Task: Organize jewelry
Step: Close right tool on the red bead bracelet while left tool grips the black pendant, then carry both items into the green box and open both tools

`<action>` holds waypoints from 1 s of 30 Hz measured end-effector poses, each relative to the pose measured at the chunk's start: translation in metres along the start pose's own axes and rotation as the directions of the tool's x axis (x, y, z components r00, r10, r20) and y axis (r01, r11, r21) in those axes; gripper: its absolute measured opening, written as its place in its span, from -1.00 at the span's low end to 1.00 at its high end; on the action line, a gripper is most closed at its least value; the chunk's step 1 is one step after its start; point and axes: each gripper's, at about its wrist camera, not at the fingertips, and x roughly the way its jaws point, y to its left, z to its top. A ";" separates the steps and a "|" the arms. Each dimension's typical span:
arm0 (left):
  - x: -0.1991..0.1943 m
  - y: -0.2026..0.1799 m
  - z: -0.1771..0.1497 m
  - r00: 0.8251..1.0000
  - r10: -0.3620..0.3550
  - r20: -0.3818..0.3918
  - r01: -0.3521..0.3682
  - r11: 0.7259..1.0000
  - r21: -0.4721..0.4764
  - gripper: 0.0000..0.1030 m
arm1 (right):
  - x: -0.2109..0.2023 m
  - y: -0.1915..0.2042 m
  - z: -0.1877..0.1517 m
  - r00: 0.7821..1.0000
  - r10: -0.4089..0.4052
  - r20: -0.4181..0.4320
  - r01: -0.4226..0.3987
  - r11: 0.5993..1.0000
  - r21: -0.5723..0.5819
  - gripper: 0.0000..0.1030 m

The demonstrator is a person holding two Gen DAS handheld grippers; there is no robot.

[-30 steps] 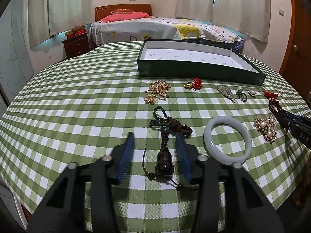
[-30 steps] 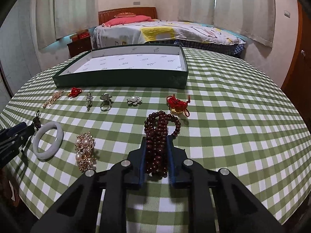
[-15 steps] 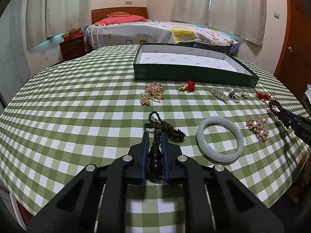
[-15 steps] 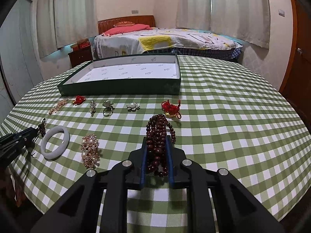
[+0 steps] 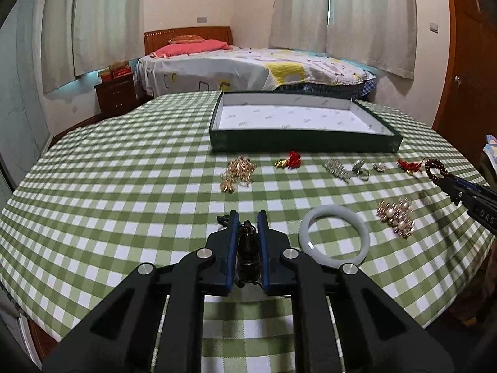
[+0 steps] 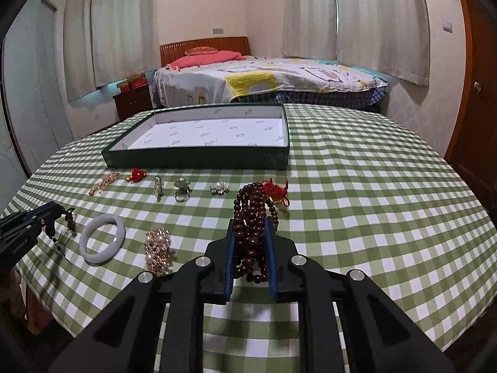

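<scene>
My left gripper (image 5: 247, 217) is shut on a dark gourd pendant necklace (image 5: 247, 248) and holds it above the checked tablecloth. My right gripper (image 6: 251, 223) is shut on a dark red bead bracelet (image 6: 252, 217), also lifted off the cloth. An open dark green box with a white lining (image 5: 304, 138) (image 6: 198, 157) stands at the far side of the table. On the cloth lie a white jade bangle (image 5: 334, 238) (image 6: 102, 238), a pearl and gold brooch (image 5: 397, 217) (image 6: 158, 248), a gold chain (image 5: 237, 172) and several small ornaments.
Red knot charms (image 5: 290, 160) (image 6: 276, 191), a silver brooch (image 5: 335, 168), a ring (image 6: 181, 189) and a small pearl piece (image 6: 219, 189) lie in a row before the box. The round table edge is close to me. A bed (image 6: 267, 77) stands behind.
Both grippers have risen from the cloth, lifting the pendant necklace and the bead bracelet. The left gripper closed on the pendant a second ago.
</scene>
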 end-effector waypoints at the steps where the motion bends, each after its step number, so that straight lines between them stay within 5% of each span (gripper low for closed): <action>1: -0.002 -0.001 0.003 1.000 -0.003 0.007 0.003 1.000 0.002 -0.76 | -0.001 0.001 0.002 1.000 0.002 0.006 -0.002 1.000 0.001 -0.66; 19: -0.004 -0.013 0.070 0.991 -0.045 0.124 0.042 0.999 0.025 -0.76 | -0.004 0.004 0.056 0.993 0.034 0.112 -0.035 0.999 0.004 -0.66; 30: 0.071 -0.021 0.151 0.981 -0.073 0.179 0.062 0.996 0.065 -0.76 | 0.060 0.000 0.130 0.986 0.041 0.164 -0.041 0.999 -0.008 -0.66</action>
